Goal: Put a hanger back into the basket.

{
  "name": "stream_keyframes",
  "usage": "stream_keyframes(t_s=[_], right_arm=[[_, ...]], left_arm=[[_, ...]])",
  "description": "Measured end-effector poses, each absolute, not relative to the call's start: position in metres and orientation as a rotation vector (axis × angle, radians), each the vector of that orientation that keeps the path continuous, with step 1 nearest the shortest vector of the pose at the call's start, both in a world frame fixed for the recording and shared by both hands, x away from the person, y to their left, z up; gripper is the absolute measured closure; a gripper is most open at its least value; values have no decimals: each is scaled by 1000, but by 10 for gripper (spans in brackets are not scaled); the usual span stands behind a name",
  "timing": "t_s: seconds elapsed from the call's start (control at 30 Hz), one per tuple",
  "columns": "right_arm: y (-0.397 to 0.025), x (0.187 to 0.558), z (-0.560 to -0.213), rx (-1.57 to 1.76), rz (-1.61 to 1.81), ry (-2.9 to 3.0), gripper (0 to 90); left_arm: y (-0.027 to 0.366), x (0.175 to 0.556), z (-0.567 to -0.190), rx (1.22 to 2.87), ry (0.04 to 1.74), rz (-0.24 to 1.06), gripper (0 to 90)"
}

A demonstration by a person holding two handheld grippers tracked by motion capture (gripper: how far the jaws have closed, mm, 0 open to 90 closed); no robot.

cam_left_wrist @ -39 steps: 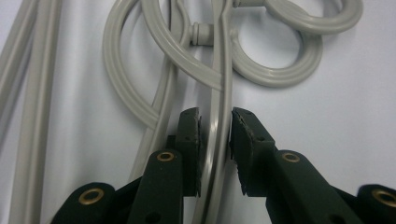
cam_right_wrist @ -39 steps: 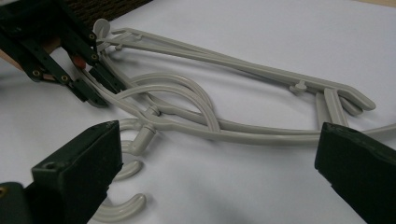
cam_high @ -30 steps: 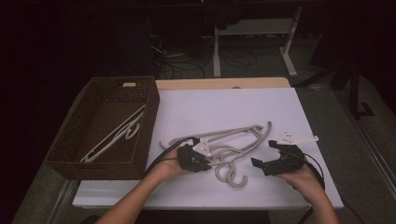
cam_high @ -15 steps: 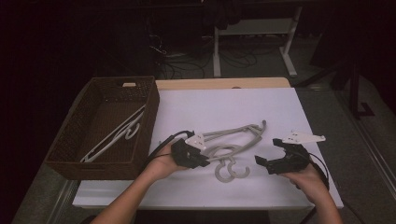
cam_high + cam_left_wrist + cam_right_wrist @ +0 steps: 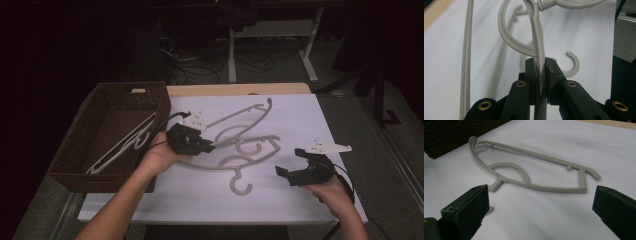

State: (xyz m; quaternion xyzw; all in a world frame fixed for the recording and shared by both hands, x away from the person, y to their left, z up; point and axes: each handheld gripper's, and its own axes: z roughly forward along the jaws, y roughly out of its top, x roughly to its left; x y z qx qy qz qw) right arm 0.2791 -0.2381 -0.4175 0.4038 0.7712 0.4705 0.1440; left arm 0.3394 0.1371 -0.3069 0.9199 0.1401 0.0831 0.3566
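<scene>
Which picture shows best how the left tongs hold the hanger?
The left gripper view: the left tongs are shut on a hanger bar, seen close up. The high view shows those tongs at the hanger pile from afar. The right gripper view shows a hanger lying free.

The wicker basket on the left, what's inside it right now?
Inside the wicker basket, one pale hanger lies slanted along the floor near the right wall. The near wall hides the strip of floor behind it, so anything lying there cannot be seen.
</scene>
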Motion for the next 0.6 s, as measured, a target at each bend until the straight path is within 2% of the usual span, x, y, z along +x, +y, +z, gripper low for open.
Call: stream_keyframes(t_s=[0.33,0.6], right_arm=[[-236,280,-420,1163,1347,2239,5],[-235,280,-421,1164,1342,2243,5]], left_arm=[[198,346,-247,2288,423,297,822],[271,348,-231,2237,539,380,822]])
